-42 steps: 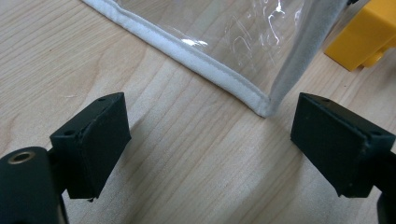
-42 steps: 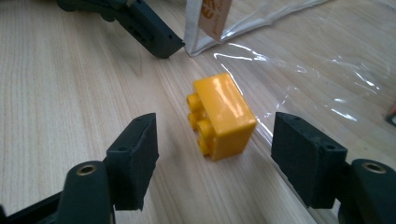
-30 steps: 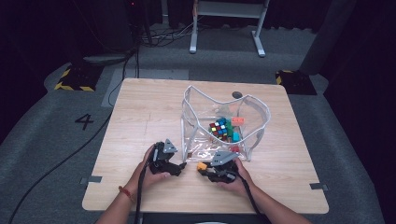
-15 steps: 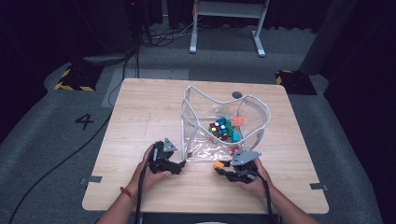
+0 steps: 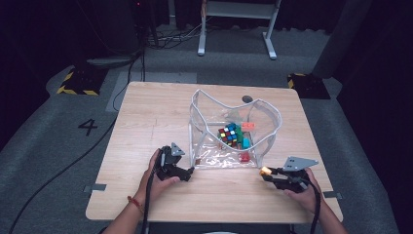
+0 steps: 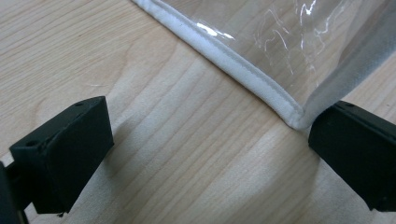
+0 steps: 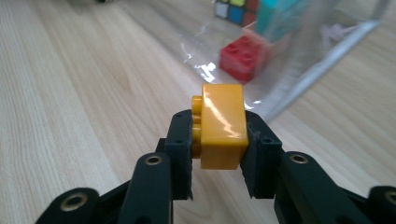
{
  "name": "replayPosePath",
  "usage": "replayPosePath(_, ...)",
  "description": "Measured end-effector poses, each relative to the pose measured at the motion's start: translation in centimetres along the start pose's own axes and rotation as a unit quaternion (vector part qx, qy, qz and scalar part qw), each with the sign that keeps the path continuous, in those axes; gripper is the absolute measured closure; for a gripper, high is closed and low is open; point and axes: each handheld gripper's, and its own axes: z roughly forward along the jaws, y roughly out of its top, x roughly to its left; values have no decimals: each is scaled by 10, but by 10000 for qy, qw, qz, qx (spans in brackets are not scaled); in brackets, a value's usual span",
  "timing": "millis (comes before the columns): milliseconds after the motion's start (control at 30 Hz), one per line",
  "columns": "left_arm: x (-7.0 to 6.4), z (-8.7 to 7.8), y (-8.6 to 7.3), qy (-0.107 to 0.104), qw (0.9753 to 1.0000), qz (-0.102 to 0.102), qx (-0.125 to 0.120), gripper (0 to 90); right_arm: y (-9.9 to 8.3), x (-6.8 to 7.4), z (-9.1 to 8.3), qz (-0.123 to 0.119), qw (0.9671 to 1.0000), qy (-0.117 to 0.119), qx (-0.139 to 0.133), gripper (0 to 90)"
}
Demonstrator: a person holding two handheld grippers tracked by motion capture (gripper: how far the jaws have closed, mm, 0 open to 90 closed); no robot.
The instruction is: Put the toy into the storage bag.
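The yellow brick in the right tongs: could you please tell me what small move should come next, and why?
Probably lift the yellow brick above the clear bag's white rim and carry it inward. The right tongs clamp it just outside the bag, while the left tongs stand open at the near corner.

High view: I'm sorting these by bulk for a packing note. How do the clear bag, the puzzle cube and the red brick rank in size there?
1. clear bag, by far the largest.
2. puzzle cube, inside the bag.
3. red brick, the smallest, also inside.
All sit at much the same distance, so the order looks reliable.
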Motion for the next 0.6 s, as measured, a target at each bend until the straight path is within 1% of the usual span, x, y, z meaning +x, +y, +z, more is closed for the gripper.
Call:
replayPosePath(67,0,0,0,82,9999,-116,23,0,2,-5,-7,42,9999,-138,-69,678)
replayPosePath(100,1,0,0,51,9998,-171,36,0,3,-8,-10,27,9998,-186,-102,678)
replayPosePath(133,2,0,0,107,9999,-136,5,0,4,-10,-12,29,9996,-255,-103,678)
replayPosePath(167,3,0,0,133,9998,-143,1,0,5,-12,-14,11,9995,-293,-99,678)
replayPosePath(200,5,0,0,144,9997,-219,8,0,6,-14,-16,14,9995,-311,-112,678)
replayPosePath(267,8,0,0,292,9991,-316,-17,0,9,-21,-20,27,9992,-358,-190,678)
replayPosePath(300,10,-1,0,310,9988,-381,32,0,10,-23,-22,48,9991,-381,-206,678)
replayPosePath(333,11,0,0,287,9988,-390,7,0,11,-26,-24,55,9989,-407,-216,678)
replayPosePath(367,11,0,0,334,9985,-437,-25,0,13,-28,-25,35,9988,-436,-206,678)
replayPosePath(400,11,0,0,310,9985,-460,-16,0,15,-30,-27,13,9987,-470,-180,678)
replayPosePath(600,12,0,0,362,9984,-436,-25,0,30,-39,-36,-99,9979,-623,-146,678)
